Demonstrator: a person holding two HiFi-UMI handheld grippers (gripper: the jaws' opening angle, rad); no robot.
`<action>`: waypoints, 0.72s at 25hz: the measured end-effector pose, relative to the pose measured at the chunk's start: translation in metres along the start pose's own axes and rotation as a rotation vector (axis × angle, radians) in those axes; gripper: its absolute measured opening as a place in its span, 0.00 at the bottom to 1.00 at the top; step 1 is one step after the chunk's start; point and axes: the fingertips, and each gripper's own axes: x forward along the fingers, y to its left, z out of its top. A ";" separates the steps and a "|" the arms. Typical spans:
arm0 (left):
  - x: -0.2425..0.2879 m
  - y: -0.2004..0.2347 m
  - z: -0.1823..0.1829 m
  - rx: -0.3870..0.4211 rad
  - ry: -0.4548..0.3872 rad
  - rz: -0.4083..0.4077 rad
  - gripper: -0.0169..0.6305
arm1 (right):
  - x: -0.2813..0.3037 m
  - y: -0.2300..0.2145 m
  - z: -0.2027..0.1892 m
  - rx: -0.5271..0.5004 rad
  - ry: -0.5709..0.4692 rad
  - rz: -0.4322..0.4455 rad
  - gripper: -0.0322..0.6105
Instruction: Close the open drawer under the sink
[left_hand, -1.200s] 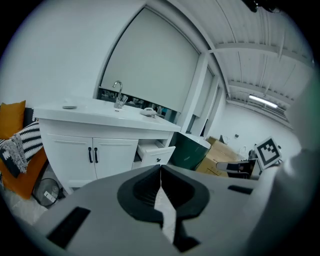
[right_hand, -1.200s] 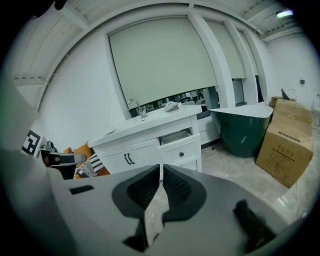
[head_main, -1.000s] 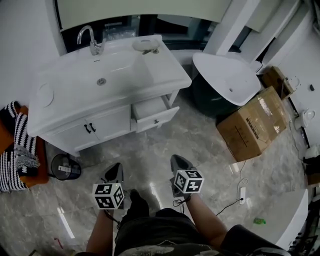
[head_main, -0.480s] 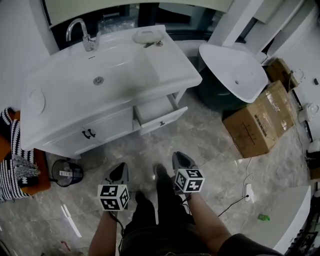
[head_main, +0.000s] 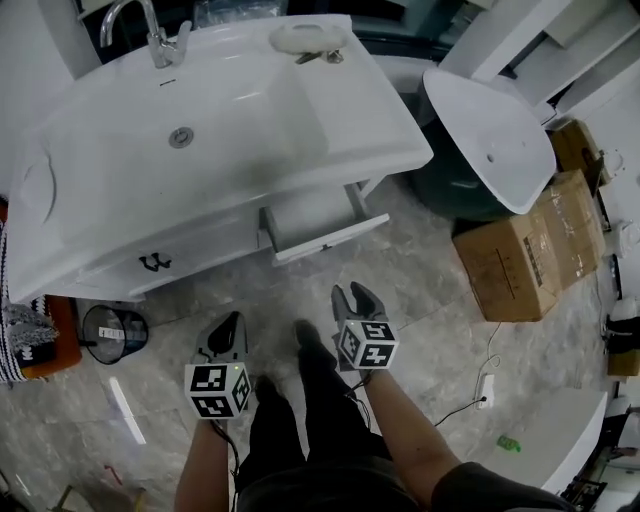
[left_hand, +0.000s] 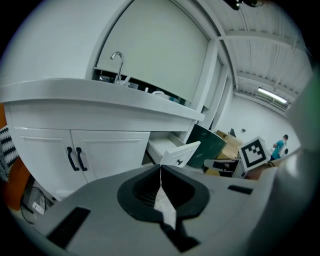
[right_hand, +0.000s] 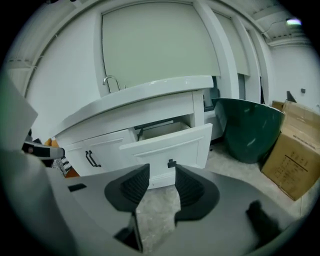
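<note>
Position: both forearms reach forward and low from the bottom of the head view, each claw angled downward toward the vanity.

Left claw (head_main: 230, 322): held left of the person's legs, marker cube on top, pointed at the double doors (head_main: 152, 263). In the left gripper view the left claw (left_hand: 160, 168) has its jaws closed tip to tip with nothing between them.

Right claw (head_main: 356, 296): held ahead of the left one and nearer the vanity, well short of it, over bare floor (head_main: 430, 330). In the right gripper view the right claw (right_hand: 162, 176) stands wide apart; its jaws have just been opening, and only floor shows between the pads. It holds nothing.

Task item: the drawer (head_main: 326, 226) sits under the right end of the sink counter (head_main: 380, 150), beside the double doors, and is pulled out. From the right gripper view the drawer (right_hand: 167, 145) lies directly ahead, its dark knob (right_hand: 171, 163) just above the gap between the jaws, no contact. From the left gripper view the drawer (left_hand: 177, 153) is ahead and slightly right.

Surroundings: a dark green tub (right_hand: 247, 130) and a cardboard box (head_main: 520, 262) stand to the right of the vanity.
</note>
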 end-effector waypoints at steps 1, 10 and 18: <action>0.008 0.003 -0.001 -0.010 0.002 0.009 0.05 | 0.012 -0.003 0.000 -0.013 0.010 0.002 0.28; 0.061 0.019 -0.009 -0.070 0.008 0.076 0.05 | 0.095 -0.021 -0.011 -0.096 0.078 0.035 0.28; 0.091 0.020 -0.021 -0.083 0.036 0.093 0.05 | 0.142 -0.033 -0.029 -0.167 0.144 0.055 0.28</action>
